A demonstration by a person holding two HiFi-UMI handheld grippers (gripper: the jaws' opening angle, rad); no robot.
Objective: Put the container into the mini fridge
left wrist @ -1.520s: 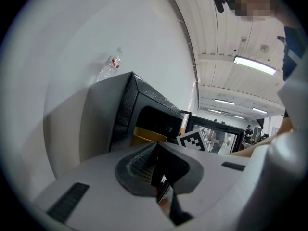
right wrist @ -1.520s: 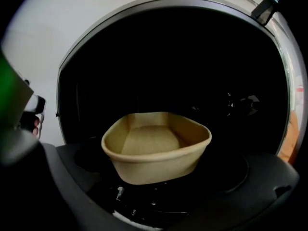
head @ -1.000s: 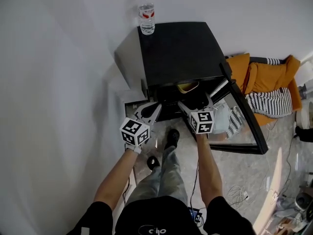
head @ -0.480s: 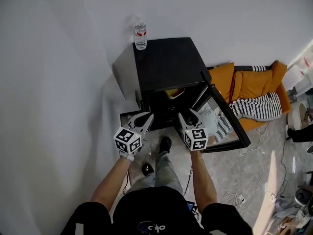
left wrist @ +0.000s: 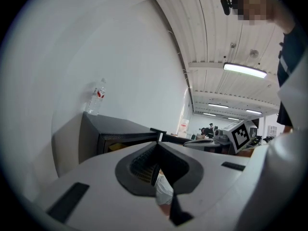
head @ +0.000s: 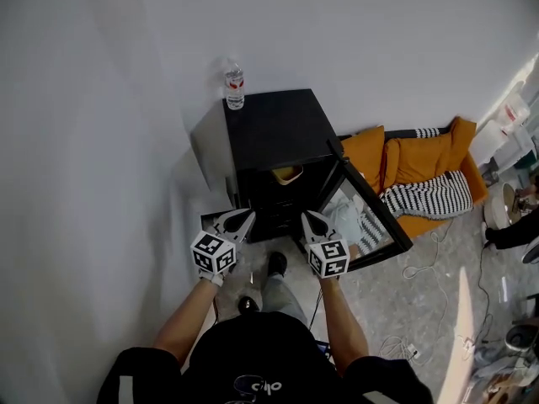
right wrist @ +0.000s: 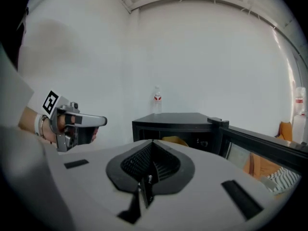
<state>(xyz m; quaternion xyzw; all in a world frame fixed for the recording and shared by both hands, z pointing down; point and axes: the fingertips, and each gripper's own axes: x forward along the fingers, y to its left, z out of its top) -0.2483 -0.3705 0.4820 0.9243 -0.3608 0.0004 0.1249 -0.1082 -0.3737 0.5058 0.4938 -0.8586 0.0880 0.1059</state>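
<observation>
Since the earlier frame, my left gripper [head: 240, 220] and right gripper [head: 312, 220] are pulling back and up from the mini fridge [head: 278, 129]. The right jaws have just been closing on nothing.

Head view: the container [head: 288, 175] is sitting inside on the upper shelf, ahead of both grippers. The door [head: 362, 221] is hanging open at the fridge's right edge, nearer my right gripper.

Left gripper view: the jaws are meeting, empty.

Right gripper view: the jaws are meeting, empty, and are pointing at the container [right wrist: 174, 140].

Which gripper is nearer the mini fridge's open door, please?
The right gripper, whose jaws have just closed on nothing; the door hangs open on its side, the left gripper further off.
</observation>
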